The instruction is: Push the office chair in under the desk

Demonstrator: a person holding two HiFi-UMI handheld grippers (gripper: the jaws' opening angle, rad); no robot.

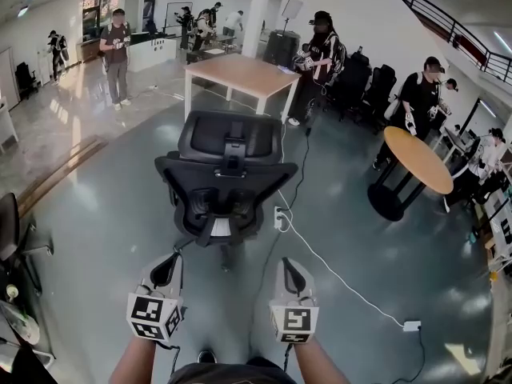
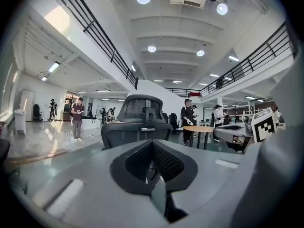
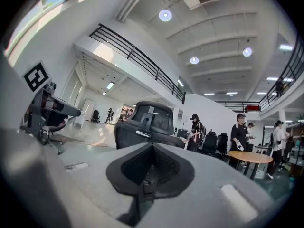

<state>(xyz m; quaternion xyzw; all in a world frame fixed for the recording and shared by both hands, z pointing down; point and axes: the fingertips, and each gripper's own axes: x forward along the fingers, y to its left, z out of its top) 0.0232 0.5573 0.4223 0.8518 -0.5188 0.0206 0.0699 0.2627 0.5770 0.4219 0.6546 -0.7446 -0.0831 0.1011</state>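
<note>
A black office chair (image 1: 228, 174) stands on the grey floor just ahead of me, its mesh back and headrest turned towards me. Beyond it is a desk with a light wooden top (image 1: 240, 74) on white legs, with a stretch of floor between the two. My left gripper (image 1: 172, 261) and right gripper (image 1: 288, 266) are held side by side short of the chair, both shut and empty, neither touching it. The left gripper view shows the chair (image 2: 142, 122) beyond the closed left gripper (image 2: 153, 163). In the right gripper view the chair (image 3: 149, 127) rises past the closed right gripper (image 3: 151, 167).
A white cable with a power strip (image 1: 278, 218) runs over the floor to the chair's right, ending at an adapter (image 1: 411, 325). A round wooden table (image 1: 416, 158) stands at the right. Several people stand around the room. Another chair (image 1: 12, 230) is at the left edge.
</note>
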